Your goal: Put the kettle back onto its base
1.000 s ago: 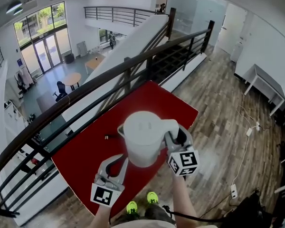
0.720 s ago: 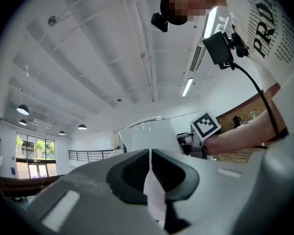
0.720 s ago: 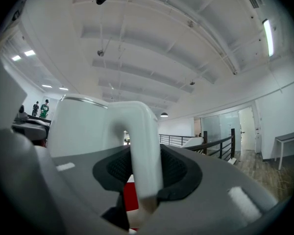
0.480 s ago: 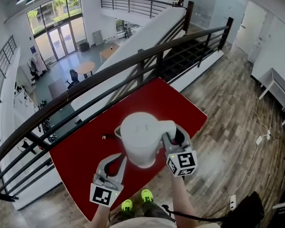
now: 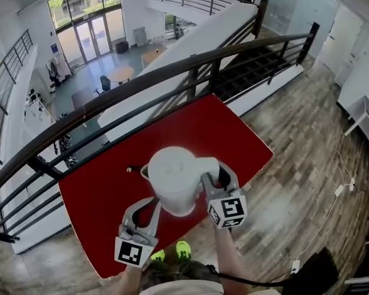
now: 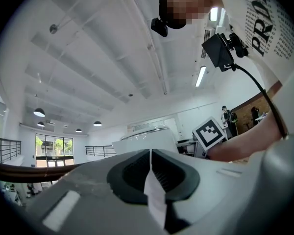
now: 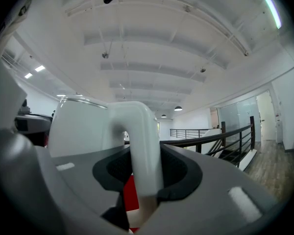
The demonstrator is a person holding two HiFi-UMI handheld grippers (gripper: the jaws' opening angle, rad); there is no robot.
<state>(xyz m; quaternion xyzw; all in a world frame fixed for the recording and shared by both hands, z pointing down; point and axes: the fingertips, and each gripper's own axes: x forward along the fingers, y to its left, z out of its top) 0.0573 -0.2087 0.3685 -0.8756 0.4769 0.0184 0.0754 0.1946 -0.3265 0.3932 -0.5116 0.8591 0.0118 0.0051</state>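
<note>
1. Not yet done: kettle point(image 5: 172, 180) held up over the red counter point(image 5: 104, 195), close in front of the person
2. Right tool point(image 5: 213, 178) clamped on the handle point(image 7: 143, 146), jaws pressing it from both sides in the right gripper view; carrying the whole weight, by the look of it
3. Left tool point(image 5: 154, 201) closed on nothing, jaws together, tips just beside the kettle's lower left flank; touching or not, hard to tell
4. Base not made out in any view, probably hidden beneath the kettle; only a small dark bit point(image 5: 130, 169), perhaps a cord end, lying on the counter just left of it
5. Left to do, judging from this: lower the kettle squarely onto the base, then release the handle
6. Kettle itself: white, round, smooth lid point(image 5: 171, 163) shut, thick looped handle on its right side, a rim that looks like the spout point(image 5: 143, 171) at its left, upright with no evident tilt
</note>
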